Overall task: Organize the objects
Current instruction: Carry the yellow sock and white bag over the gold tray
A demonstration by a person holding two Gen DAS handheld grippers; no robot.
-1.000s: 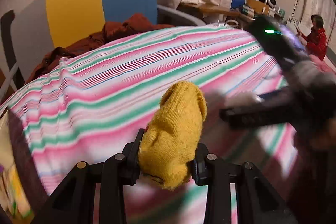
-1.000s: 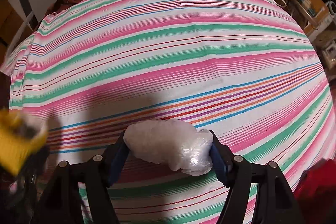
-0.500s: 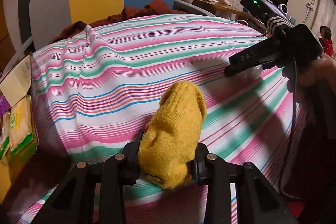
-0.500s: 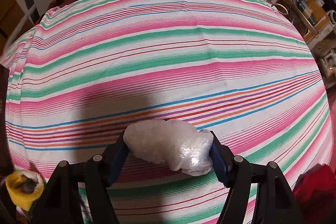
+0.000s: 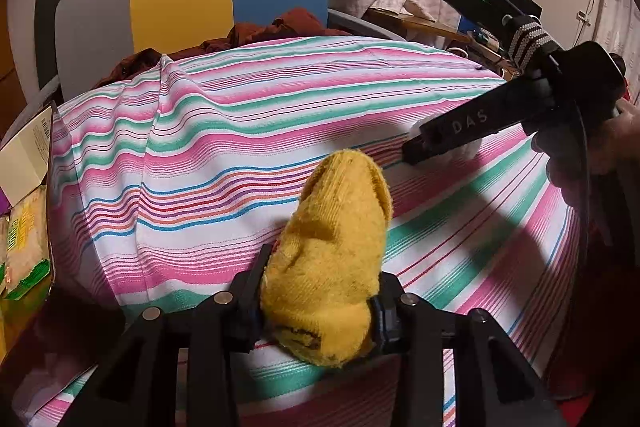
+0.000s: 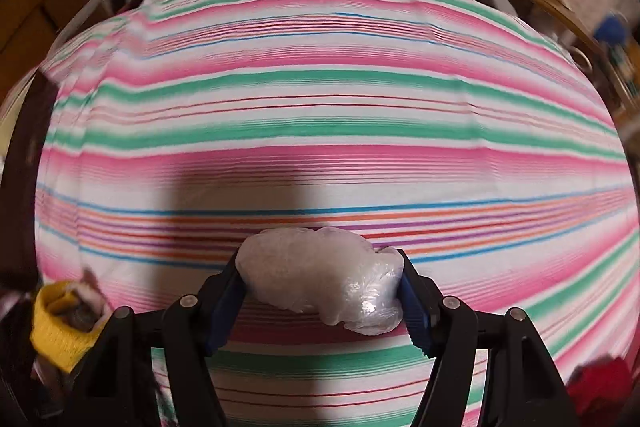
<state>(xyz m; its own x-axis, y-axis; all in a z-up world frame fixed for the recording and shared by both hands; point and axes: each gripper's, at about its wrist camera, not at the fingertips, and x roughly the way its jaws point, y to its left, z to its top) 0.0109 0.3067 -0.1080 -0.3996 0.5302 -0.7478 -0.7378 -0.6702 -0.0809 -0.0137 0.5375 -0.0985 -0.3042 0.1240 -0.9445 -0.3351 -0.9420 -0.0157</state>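
1. The left gripper (image 5: pixel 318 301) is clamped on a yellow sock (image 5: pixel 332 259), which stands up between the jaws, toe end pointing forward over the striped cloth (image 5: pixel 240 131). It is held clear of the cloth, near the front edge.

2. The right gripper (image 6: pixel 324 291) is closed on a clear plastic bag (image 6: pixel 320 275), wadded into a lump that spans the gap between the jaws. It hangs over the cloth (image 6: pixel 320 107) too, near the middle; from the left wrist view the gripper (image 5: pixel 448 143) sits well to the right of the sock.

3. The sock looks soft, light and fuzzy. It squashes under the jaws, so the grip is likely secure; the knit gives friction and nothing in it can break. The hold is across its lower body, which seems a good spot: the thick bunched part fills the jaws, while the free end flops.

4. The bag looks very light, thin and slick. Crumpled film can spring back or slide out of a loose pinch, so I judge a hold across the densest part of the wad, as now, to be safest. It may unfurl when released.

5. A carton (image 5: pixel 24 155) and green packets (image 5: pixel 24 251) sit off the cloth's left edge; a hand (image 5: pixel 600 155) holds the right gripper.
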